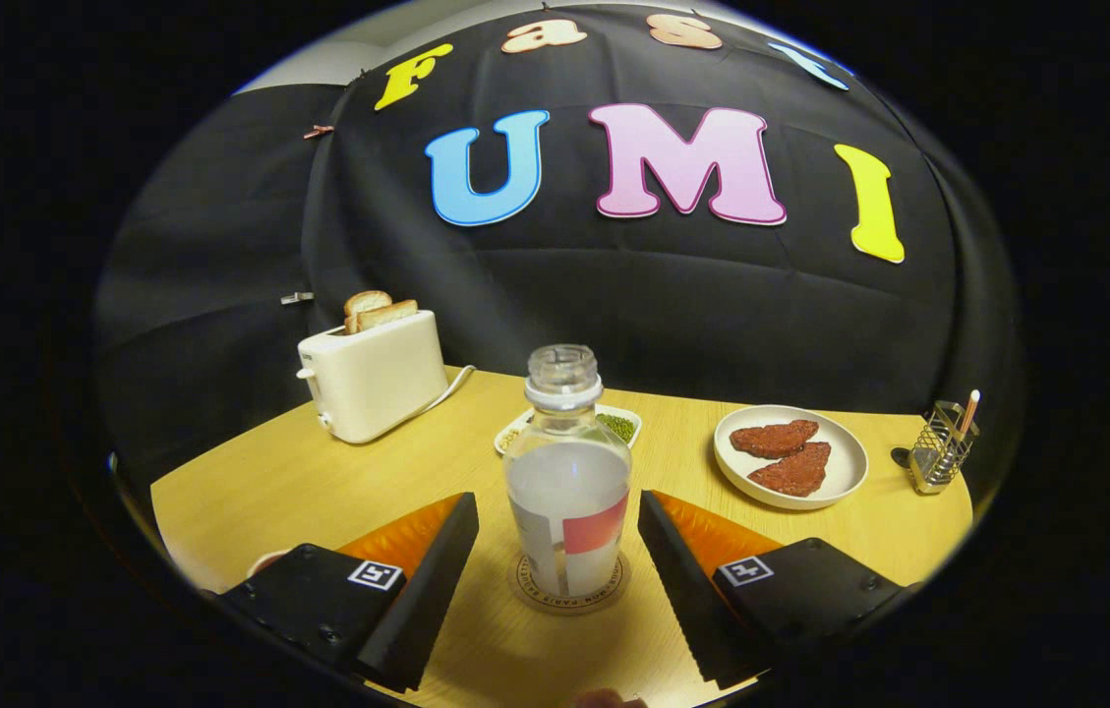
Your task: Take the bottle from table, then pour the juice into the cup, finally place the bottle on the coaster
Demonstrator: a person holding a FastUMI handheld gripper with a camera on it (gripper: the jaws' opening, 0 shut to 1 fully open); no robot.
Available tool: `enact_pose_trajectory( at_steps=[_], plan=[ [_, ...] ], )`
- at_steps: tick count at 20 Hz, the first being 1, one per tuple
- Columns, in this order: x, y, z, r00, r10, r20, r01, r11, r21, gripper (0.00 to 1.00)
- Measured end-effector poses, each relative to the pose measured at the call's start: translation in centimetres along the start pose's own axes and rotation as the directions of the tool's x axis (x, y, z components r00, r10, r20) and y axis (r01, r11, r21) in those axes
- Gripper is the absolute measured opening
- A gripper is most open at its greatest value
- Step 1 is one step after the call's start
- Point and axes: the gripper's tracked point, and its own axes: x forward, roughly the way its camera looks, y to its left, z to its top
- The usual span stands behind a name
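A clear uncapped bottle (567,472) with a label and a pale drink inside stands upright on a round coaster (569,590) on the wooden table (319,472). My gripper (557,546) is open, one finger on each side of the bottle's lower half, with a gap between each finger and the glass. A small part of a pale round rim (264,560), perhaps the cup, peeks out by the left finger; most of it is hidden.
A white toaster (375,379) with bread slices stands at the back left. Behind the bottle lies a small dish (613,421) of green peas. A white plate (790,457) with two meat pieces sits to the right, and beyond it a wire utensil holder (941,447).
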Motion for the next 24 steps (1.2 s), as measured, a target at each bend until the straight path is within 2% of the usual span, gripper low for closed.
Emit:
enact_pose_trajectory(
  at_steps=[3, 7, 13, 18, 24],
  plan=[
    [-2.4, -0.6, 1.0, 1.0, -0.024, -0.015, 0.024, 1.0, -0.013, 1.0],
    [-6.6, 0.0, 2.8, 1.0, -0.006, -0.022, 0.005, 0.998, -0.057, 1.0],
    [-12.7, 0.3, 7.9, 0.999, -0.015, 0.047, 0.018, 0.998, -0.059, 1.0],
    [-17.3, 0.4, 12.0, 0.987, -0.08, 0.139, 0.096, 0.989, -0.116, 0.99],
    [-24.3, 1.5, 14.8, 0.96, -0.175, 0.217, 0.197, 0.977, -0.084, 0.98]
  ],
)
